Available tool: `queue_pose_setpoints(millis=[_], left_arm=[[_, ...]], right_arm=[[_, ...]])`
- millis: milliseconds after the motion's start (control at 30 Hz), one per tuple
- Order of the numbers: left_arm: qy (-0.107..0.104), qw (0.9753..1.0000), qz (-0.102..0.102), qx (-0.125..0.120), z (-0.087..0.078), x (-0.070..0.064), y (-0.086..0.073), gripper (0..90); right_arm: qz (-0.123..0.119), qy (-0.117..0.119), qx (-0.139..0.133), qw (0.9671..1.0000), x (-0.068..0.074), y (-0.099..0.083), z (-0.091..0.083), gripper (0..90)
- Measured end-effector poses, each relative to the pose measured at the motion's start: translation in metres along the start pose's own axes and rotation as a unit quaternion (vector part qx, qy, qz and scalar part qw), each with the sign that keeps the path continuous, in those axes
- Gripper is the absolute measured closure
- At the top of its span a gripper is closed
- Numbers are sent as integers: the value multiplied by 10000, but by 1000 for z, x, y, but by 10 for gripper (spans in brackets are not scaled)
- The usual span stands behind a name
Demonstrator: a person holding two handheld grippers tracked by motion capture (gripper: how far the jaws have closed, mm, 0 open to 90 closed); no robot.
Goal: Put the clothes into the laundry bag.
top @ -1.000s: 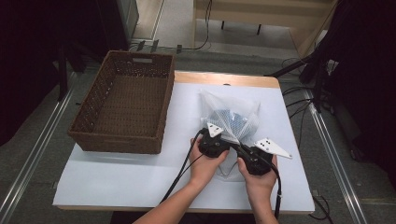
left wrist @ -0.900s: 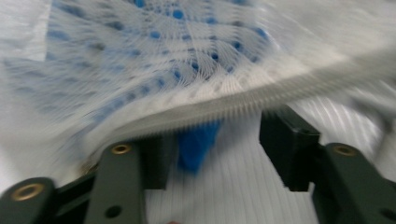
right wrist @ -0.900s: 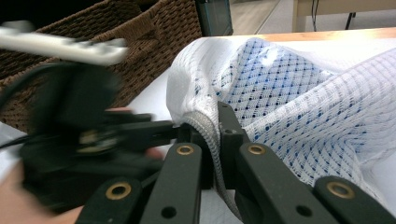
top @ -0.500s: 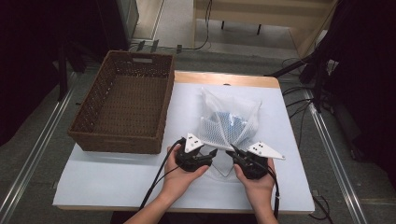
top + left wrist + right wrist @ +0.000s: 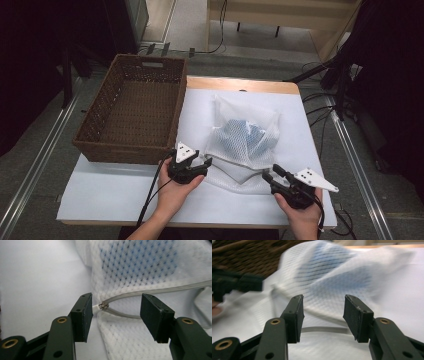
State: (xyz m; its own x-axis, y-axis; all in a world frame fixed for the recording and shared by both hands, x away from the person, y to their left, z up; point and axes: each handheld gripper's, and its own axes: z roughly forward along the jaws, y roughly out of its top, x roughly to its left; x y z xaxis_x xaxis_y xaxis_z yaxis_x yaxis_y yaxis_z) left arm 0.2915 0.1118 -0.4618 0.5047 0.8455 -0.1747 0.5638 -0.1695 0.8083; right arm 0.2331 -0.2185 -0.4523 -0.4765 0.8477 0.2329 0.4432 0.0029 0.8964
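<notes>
mesh bag (image 5: pixel 245 137) beside wicker basket (image 5: pixel 135 107); both grippers open, nr its hem.

No readable text, label, brand, number or sign anywhere.

I see a white table (image 5: pixel 125 195) with a wooden far edge (image 5: pixel 240 84) standing on a grey floor (image 5: pixel 45 160). Metal rails (image 5: pixel 30 185) run along both sides. Black cables (image 5: pixel 320 107) trail at the right, pale wooden furniture (image 5: pixel 280 12) stands beyond, and the surroundings are dark.
</notes>
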Motion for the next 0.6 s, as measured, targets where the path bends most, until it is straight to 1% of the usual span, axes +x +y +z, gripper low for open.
queue_pose_setpoints(millis=[33, 100, 167, 200, 267, 300, 333, 367, 433, 500, 533, 567, 600], left_arm=[[28, 10000, -20, 51, 2, 0, -1, 444], [73, 9998, -37, 180, 7, 1, -4, 447], [134, 9992, -75, 368, 13, 2, -8, 453], [92, 9989, -105, 440, 14, 2, -7, 459], [102, 9989, -88, 446, 14, 2, -7, 480], [84, 9987, -84, 489, 15, 2, -7, 507], [92, 9986, -29, 524, 15, 1, -7, 528], [34, 9986, -12, 532, 15, 0, -8, 567], [24, 9981, 126, 610, 14, -2, -9, 683], [-69, 9976, 167, 672, 14, -3, -9, 782], [-132, 9973, 157, 700, 13, -3, -10, 836], [-243, 9971, 113, 712, 13, -3, -10, 880], [-293, 9969, 95, 727, 13, -2, -11, 898]], right_arm=[[132, -225, -42, 9997, -7, 0, -2, 522], [235, -496, -33, 9985, -16, -1, 0, 526], [391, -725, 36, 9966, -27, -6, 4, 525], [476, -795, 113, 9956, -33, -8, 8, 521], [547, -781, 267, 9951, -37, -10, 13, 510], [524, -793, 393, 9947, -38, -12, 16, 508], [518, -801, 469, 9943, -38, -13, 18, 508], [491, -793, 597, 9938, -37, -14, 21, 508], [432, -809, 798, 9926, -37, -17, 25, 518], [429, -879, 1052, 9896, -36, -19, 29, 571], [386, -902, 1063, 9895, -35, -19, 30, 609], [370, -911, 1088, 9892, -34, -19, 30, 665], [318, -902, 1134, 9889, -33, -20, 30, 728]])
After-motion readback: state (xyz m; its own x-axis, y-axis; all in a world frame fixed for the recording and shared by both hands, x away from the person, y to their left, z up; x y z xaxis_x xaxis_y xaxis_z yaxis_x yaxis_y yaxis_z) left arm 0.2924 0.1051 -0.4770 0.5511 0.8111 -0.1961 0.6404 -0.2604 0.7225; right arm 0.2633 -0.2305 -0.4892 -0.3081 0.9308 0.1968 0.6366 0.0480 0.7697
